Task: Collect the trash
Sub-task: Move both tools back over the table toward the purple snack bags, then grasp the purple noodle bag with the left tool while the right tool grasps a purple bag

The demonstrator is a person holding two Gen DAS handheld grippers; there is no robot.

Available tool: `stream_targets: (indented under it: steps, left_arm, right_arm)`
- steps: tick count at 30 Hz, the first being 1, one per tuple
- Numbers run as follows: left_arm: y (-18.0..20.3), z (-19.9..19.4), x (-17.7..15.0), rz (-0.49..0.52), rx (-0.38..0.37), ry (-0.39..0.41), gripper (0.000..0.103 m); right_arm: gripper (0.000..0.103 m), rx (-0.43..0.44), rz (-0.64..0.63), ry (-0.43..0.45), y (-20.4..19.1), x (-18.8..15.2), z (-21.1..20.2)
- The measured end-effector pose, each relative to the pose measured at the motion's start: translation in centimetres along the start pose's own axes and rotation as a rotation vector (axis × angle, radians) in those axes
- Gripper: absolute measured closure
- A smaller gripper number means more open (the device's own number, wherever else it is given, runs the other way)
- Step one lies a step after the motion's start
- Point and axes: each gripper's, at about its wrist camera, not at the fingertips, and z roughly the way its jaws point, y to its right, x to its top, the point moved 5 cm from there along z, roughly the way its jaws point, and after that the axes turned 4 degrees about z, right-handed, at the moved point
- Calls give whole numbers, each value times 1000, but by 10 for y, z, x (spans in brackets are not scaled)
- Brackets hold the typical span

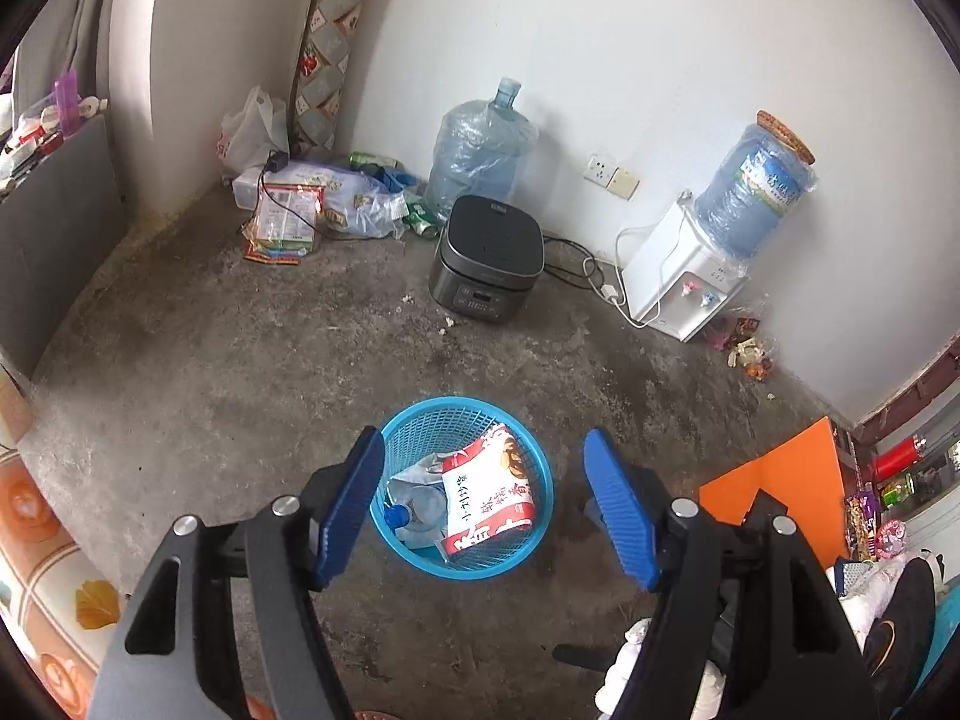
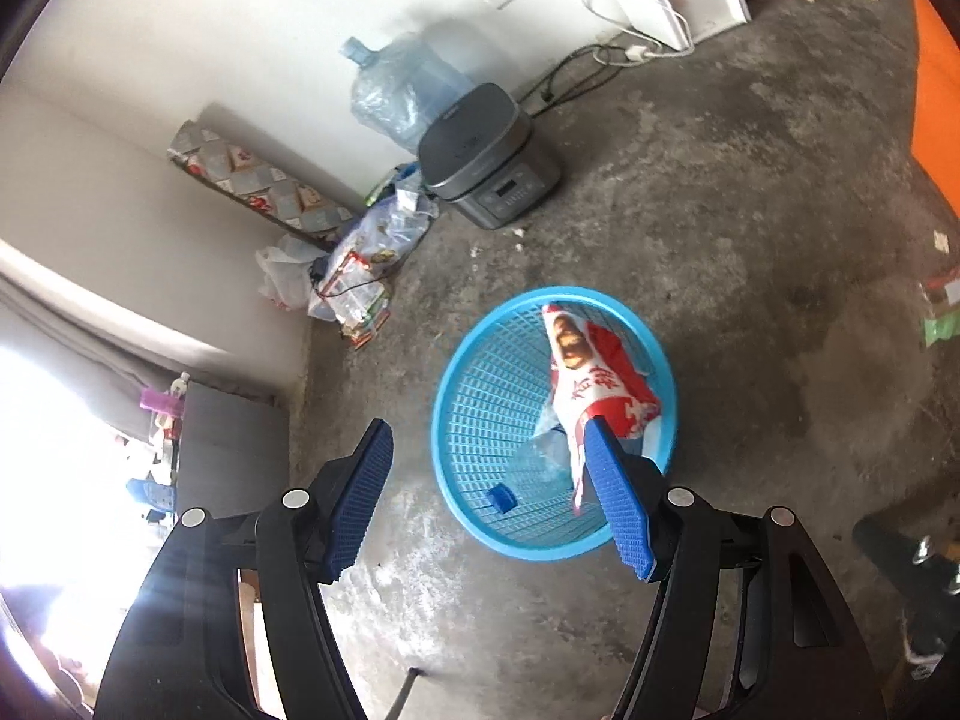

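Trash in a blue basket (image 1: 528,468) on the gray floor (image 1: 240,372): a red and white snack bag (image 1: 489,495), a squashed plastic bottle (image 1: 414,510) with a blue cap. Left tongs (image 1: 485,510) wide, holding nothing, over the basket. Right tongs (image 2: 489,495) wide too, holding nothing, one pad (image 2: 615,498) over the rim. More wrappers (image 1: 282,222) by the wall, well apart.

Basket (image 1: 528,546): blue plastic mesh, slightly glossy. Snack bag (image 1: 489,495) inside: shiny red-white film. Bottle (image 1: 420,510): clear crumpled plastic. Floor (image 1: 240,372): rough, stained matt concrete. Far rice cooker (image 1: 489,258): dark smooth plastic. Finger pads (image 1: 354,510): blue ribbed rubber.
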Motion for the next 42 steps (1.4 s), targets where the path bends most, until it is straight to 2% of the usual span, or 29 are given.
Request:
stream_targets:
  steps: [4,8,14,16,19,26,31,35,42]
  left_arm:
    - [-7,-60,-8,40,25,72,26]
    - [-20,-126,-24,55,62,153,16]
    - [-48,-226,-66,-4,131,281,10]
    - [-61,-258,-84,-31,160,319,10]
    - [-81,-302,-117,-76,227,366,9]
    - [-122,-379,-204,-189,365,401,9]
    - [-141,-412,-266,-279,437,410,9]
    - [-155,-417,-309,-346,460,389,9]
    - [-174,-399,-360,-437,487,327,9]
  right_arm:
    - [36,38,-150,68,-38,-11,-36]
    - [27,82,-308,147,-77,-26,-72]
    - [9,182,-570,294,-141,-57,-131]
    - [8,238,-647,333,-159,-71,-147]
    - [8,316,-725,327,-177,-90,-163]
    - [8,523,-847,140,-210,-145,-185]
    - [8,649,-923,-75,-223,-196,-188]
    - [10,688,-979,-228,-228,-237,-186]
    - [25,700,-985,-463,-222,-294,-188]
